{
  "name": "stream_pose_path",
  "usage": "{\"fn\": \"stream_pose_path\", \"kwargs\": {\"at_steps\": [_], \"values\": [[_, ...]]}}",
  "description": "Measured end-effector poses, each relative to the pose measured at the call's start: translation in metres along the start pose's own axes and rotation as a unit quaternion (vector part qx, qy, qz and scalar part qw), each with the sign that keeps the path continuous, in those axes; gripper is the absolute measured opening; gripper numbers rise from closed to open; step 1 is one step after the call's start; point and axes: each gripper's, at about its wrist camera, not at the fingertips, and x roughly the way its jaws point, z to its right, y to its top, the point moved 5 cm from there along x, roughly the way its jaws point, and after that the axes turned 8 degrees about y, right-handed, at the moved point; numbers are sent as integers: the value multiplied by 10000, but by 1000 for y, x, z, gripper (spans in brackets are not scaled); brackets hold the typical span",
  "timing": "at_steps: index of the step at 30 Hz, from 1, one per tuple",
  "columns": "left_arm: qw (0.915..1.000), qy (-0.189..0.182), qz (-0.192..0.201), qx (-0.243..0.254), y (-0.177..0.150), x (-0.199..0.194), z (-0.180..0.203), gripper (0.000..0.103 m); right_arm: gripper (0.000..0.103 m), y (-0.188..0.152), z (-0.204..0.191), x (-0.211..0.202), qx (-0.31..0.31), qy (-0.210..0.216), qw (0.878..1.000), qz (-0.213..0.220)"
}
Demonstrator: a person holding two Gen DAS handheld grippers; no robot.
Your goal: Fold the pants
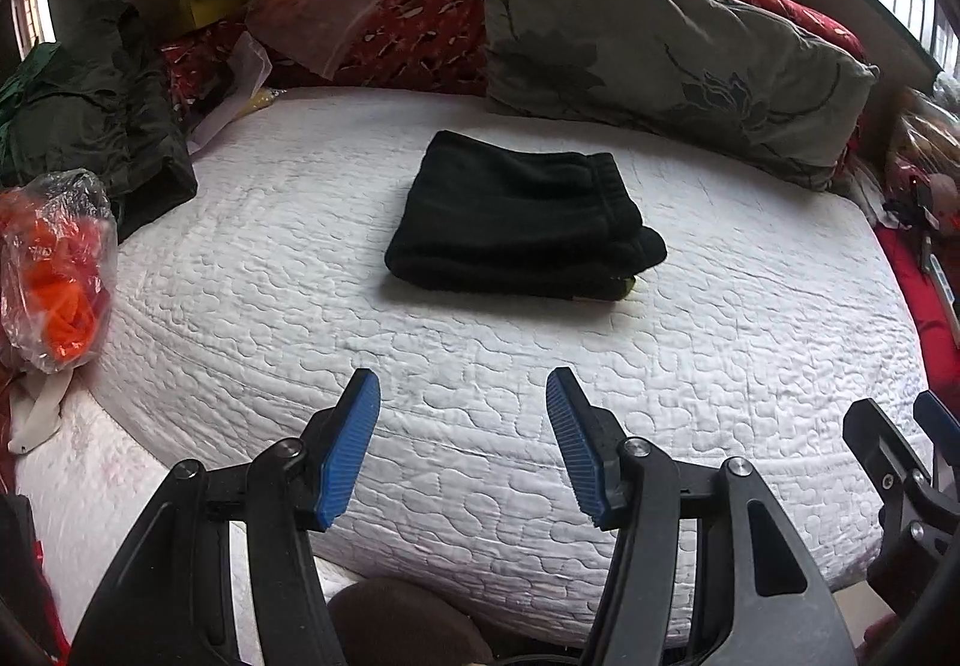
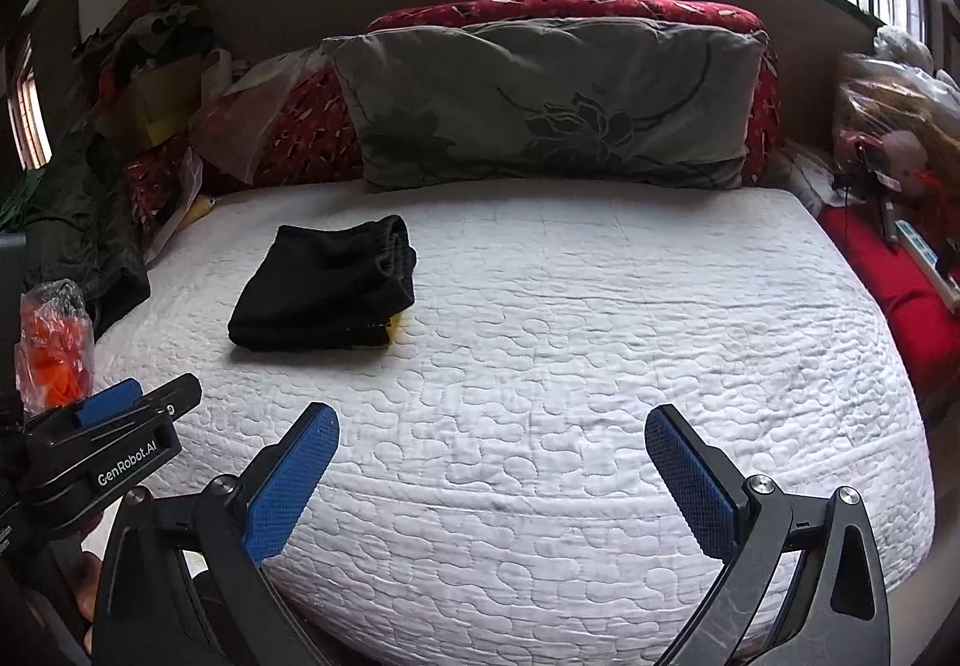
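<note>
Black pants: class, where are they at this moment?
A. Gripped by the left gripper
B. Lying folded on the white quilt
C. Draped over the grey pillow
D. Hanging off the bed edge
B: the black pants lie in a folded stack on the white quilt, with both grippers open and away from them.

Bed (image 1: 690,366) covered in white quilted fabric, filling the middle of both views. Folded black pants (image 1: 516,222) lying flat near its centre (a yellow scrap showing under one corner). Grey floral pillow (image 1: 660,48) along the far edge, upper right; bagged orange cloth (image 1: 57,264) at left edge.
</note>
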Motion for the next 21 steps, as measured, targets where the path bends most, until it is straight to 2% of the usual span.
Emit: {"fn": "stream_pose_path", "kwargs": {"at_steps": [13,15,16,21], "values": [[9979,-464,-80,451,-5,-6,22,57,103,-4,5,1,105,-80,9999,-46],[9972,-608,-149,400,-5,-6,24,63,103,-4,6,1,106,-88,9999,-58],[9971,-652,-155,373,-4,-6,24,69,103,-4,6,1,107,-98,9999,-69],[9966,-764,99,301,8,-17,27,71,103,-6,8,3,155,-124,9997,-131]]}}
